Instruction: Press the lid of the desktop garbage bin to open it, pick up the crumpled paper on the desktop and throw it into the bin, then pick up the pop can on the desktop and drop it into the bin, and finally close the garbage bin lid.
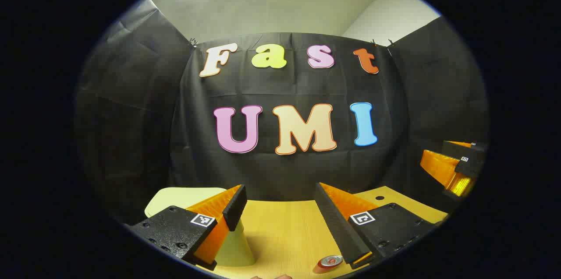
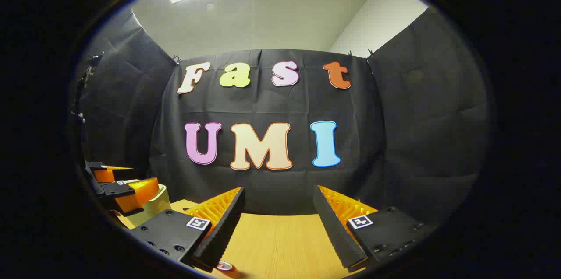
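In the left gripper view, my left gripper stands open above the wooden table, with nothing between its fingers. The pale yellow-green bin sits just behind and under its left finger; its top looks flat. A red pop can with a silver top stands low down by the right finger. In the right gripper view, my right gripper is open and holds nothing, and the pop can peeks out below its left finger. Far left there, the left gripper hovers over the bin.
Black cloth walls close off the table at the back and on both sides. The right gripper shows at the far right of the left gripper view, above the table's right corner. A small hole marks the tabletop near the back.
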### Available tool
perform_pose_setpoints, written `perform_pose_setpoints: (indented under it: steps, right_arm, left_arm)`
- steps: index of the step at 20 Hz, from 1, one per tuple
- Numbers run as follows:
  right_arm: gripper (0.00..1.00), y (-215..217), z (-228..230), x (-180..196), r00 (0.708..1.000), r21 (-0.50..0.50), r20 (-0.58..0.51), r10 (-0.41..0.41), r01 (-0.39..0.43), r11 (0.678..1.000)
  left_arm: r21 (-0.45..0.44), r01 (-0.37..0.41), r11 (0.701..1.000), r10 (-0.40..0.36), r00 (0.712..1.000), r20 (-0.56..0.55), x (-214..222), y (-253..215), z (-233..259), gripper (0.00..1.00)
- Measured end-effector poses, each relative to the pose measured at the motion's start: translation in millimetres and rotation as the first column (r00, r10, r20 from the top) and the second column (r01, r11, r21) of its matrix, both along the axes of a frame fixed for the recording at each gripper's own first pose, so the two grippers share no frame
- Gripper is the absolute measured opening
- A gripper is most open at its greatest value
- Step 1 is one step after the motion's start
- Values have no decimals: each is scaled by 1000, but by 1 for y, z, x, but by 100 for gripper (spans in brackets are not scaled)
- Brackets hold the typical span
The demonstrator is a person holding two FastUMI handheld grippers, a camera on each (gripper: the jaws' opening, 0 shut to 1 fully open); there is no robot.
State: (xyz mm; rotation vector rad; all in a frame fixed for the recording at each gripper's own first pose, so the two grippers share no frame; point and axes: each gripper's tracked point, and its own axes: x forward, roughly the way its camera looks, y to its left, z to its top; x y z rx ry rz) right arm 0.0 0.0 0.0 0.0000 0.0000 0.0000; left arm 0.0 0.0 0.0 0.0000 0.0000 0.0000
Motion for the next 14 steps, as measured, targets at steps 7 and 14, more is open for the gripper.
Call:
perform_pose_setpoints:
  steps: [7,14]
  right_arm:
    - [98,-3,-3,3,1000,-10,-21,8,-8,1000]
    - [98,-5,-8,3,1000,-29,-29,9,-10,1000]
  left_arm:
    - [-10,-34,999,34,999,-14,-6,8,-5,95]
    - [4,-44,999,44,999,-19,-3,15,-5,96]
